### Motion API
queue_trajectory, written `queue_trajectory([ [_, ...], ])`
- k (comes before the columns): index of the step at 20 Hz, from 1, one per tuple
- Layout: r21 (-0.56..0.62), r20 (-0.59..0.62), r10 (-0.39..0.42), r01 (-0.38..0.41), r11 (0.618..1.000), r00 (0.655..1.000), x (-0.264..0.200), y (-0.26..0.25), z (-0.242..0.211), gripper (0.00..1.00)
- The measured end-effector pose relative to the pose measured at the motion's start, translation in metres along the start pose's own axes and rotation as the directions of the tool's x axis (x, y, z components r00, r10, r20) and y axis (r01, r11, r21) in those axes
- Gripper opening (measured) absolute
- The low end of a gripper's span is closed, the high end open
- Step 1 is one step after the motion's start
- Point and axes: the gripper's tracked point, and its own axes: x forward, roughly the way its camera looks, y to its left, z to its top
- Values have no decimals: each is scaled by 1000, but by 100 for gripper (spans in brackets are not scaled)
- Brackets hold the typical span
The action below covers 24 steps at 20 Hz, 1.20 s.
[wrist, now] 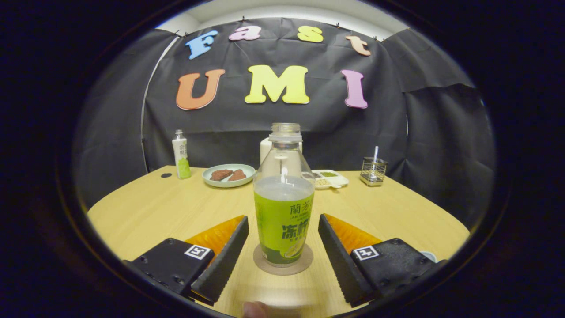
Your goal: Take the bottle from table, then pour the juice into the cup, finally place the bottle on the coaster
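Item: bottle [284,207]. Clear plastic, uncapped, green label around the lower body, pale juice filling it to roughly the shoulder. Stands upright on the coaster [283,266], a round brown disc whose rim shows around the bottle's base. Position: near part of the table, between the two fingers.

Item: gripper [283,236]. Jaws wide; one finger stands to the left of the bottle and one to the right, each with a clear gap to the label. Neither finger touches the bottle. Square black-and-white markers sit on the two finger mounts.

Item: table [145,212]. Light wood top, rounded edge, set against the dark cloth wall of the booth.

Item: plate [229,175]. Pale green, far left of the bottle, carrying two brown pieces of food.

Item: small bottle [181,155]. White with a green lower part, capped, upright, at the far left just beyond the plate. A small dark disc [166,175] lies on the table just left of it.

Item: white container [265,150]. Directly behind the bottle at the far edge, mostly hidden by it; kind cannot be told.

Item: white tray [332,178]. Far right of the bottle, holding greenish contents in compartments.

Item: wire holder [373,171]. Far right, beyond the tray, with a white stick standing in it.

Item: fingertip [255,310]. A person's, blurred, at the nearest edge below the coaster.
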Motion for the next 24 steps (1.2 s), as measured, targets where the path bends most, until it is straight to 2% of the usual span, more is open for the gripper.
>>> queue_trajectory([
  [4,-52,44,-14,17,998,999,-48,5,7,100],
  [6,-30,89,33,-31,999,995,-75,20,16,100],
  [8,-28,118,28,-25,999,993,-105,23,16,100],
  [14,-98,203,97,-79,992,974,-182,65,31,100],
  [20,-14,240,33,-31,999,970,-222,57,19,100],
  [24,-6,241,-12,14,1000,970,-240,55,12,100],
])
